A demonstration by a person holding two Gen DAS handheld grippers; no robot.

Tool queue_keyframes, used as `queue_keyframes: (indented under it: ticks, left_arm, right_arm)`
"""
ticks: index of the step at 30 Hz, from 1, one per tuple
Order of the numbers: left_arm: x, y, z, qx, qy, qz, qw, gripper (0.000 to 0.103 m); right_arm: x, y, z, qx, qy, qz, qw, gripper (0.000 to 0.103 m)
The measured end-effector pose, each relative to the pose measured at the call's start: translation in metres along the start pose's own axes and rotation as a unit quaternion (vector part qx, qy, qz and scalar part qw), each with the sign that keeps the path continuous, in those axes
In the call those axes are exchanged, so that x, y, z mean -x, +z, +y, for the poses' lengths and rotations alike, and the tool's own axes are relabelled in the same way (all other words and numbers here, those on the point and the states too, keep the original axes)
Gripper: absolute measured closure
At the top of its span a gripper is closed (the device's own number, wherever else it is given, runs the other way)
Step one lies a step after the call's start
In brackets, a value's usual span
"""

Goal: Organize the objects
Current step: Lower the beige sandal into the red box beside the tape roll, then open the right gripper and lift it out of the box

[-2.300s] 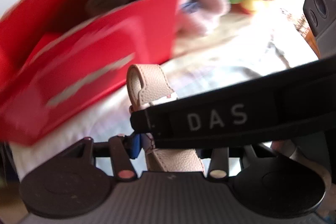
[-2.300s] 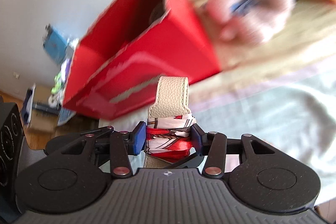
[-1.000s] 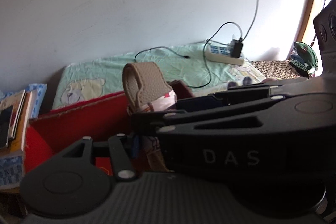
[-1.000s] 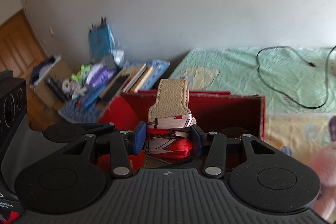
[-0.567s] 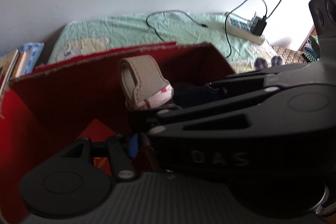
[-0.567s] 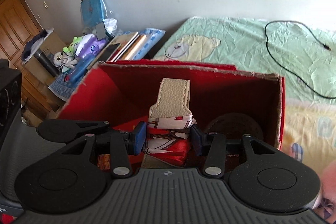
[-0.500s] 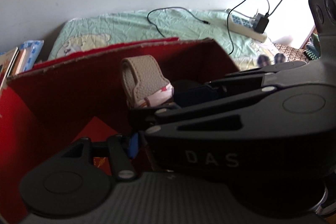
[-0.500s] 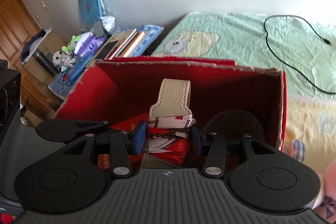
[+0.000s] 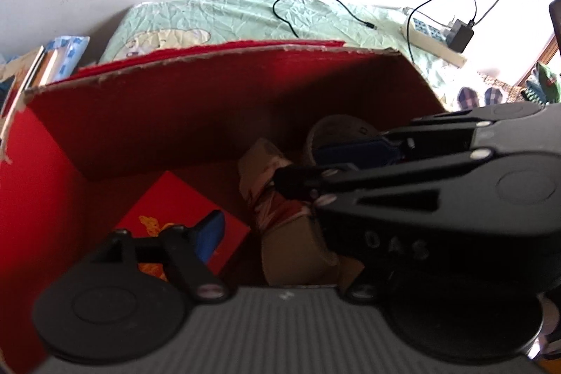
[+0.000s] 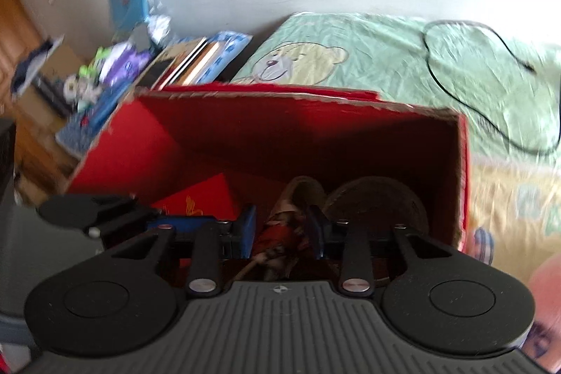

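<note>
A beige leather strap with a red-and-white scarf tied round it point(image 9: 280, 205) lies inside the open red cardboard box point(image 9: 210, 100), also in the right wrist view point(image 10: 291, 219). Both grippers reach into the box. My left gripper point(image 9: 277, 233) is open, its left blue pad point(image 9: 210, 233) apart from the strap; its right finger is hidden behind the other gripper's body. My right gripper point(image 10: 282, 230) has its jaws spread, the strap between them with a gap on each side. The box point(image 10: 315, 135) stands on a bed.
A small red packet with gold print point(image 9: 164, 216) and a round dark tin point(image 10: 375, 198) lie in the box. The bed has a green bear sheet point(image 10: 350, 58), a black cable point(image 9: 315, 6) and a power strip point(image 9: 434, 37). Books point(image 10: 189, 62) are stacked at left.
Both grippers have opened and let the strap go; it has dropped from upright between the jaws onto the box floor. The cameras have tilted further down into the box.
</note>
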State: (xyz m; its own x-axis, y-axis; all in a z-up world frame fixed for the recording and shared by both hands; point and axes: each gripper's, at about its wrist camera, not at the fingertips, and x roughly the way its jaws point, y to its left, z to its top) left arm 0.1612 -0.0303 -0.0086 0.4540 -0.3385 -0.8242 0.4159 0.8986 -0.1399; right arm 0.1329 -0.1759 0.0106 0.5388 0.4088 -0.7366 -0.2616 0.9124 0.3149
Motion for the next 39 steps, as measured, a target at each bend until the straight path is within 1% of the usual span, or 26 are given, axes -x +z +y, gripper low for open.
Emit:
queue_keyframes:
  ticks: [1,2,3,5,10,16,19,21,22,25,28,29,30,32,33,39]
  left_arm:
    - [0.0,0.0,-0.001,-0.003,0.001,0.001,1.0,0.028]
    - [0.0,0.0,-0.002,-0.005,0.001,0.0,1.0,0.025]
    - [0.0,0.0,-0.002,-0.006,0.0,-0.001,1.0,0.021]
    - [0.0,0.001,-0.002,-0.004,-0.003,0.0,1.0,0.017]
    - [-0.001,0.002,0.001,0.004,-0.008,0.005,0.9999,0.016]
    - [-0.004,0.001,-0.006,-0.008,0.019,0.012,0.9997,0.016]
    - [-0.005,0.001,-0.005,-0.001,0.03,0.018,0.9994,0.016]
    - [-0.003,0.002,-0.008,-0.003,0.045,0.018,0.9988,0.017]
    - [0.0,0.002,-0.009,-0.005,0.054,0.014,0.9984,0.017]
    - [0.012,0.0,-0.013,-0.012,0.07,-0.003,0.9974,0.016]
    - [0.026,-0.001,-0.015,-0.015,0.094,-0.02,0.9952,0.016]
    - [0.03,-0.001,-0.015,-0.013,0.098,-0.023,0.9948,0.016]
    - [0.033,-0.002,-0.015,-0.01,0.1,-0.025,0.9946,0.016]
    - [0.039,-0.003,-0.014,-0.005,0.106,-0.028,0.994,0.015]
    - [0.043,-0.004,-0.014,-0.004,0.111,-0.031,0.9934,0.015]
    - [0.067,-0.013,-0.018,-0.004,0.131,-0.045,0.9903,0.014]
  right_arm:
    - [0.001,0.0,-0.006,-0.02,0.008,-0.002,1.0,0.073]
    - [0.001,0.0,-0.009,-0.032,0.014,-0.007,0.999,0.079]
    - [0.003,0.0,-0.01,-0.038,0.016,-0.011,0.999,0.081]
    - [0.005,-0.002,-0.009,-0.04,0.01,-0.016,0.999,0.082]
    - [0.007,-0.003,-0.008,-0.047,0.005,-0.027,0.999,0.085]
    - [0.008,-0.003,-0.008,-0.047,-0.004,-0.033,0.998,0.087]
    - [0.013,-0.004,0.0,-0.031,-0.035,-0.046,0.998,0.081]
    - [0.017,-0.006,0.005,-0.024,-0.056,-0.057,0.996,0.079]
    - [0.019,-0.007,0.006,-0.026,-0.061,-0.06,0.996,0.079]
    - [0.024,-0.012,0.01,-0.037,-0.054,-0.056,0.996,0.078]
    - [0.035,-0.019,0.023,-0.026,-0.067,-0.068,0.995,0.077]
    - [0.039,-0.021,0.028,-0.024,-0.073,-0.075,0.994,0.073]
    - [0.043,-0.023,0.029,-0.026,-0.078,-0.082,0.993,0.066]
    - [0.051,-0.026,0.031,-0.03,-0.087,-0.095,0.991,0.057]
    - [0.054,-0.028,0.032,-0.032,-0.091,-0.101,0.99,0.054]
    - [0.076,-0.042,0.041,-0.044,-0.095,-0.128,0.986,0.054]
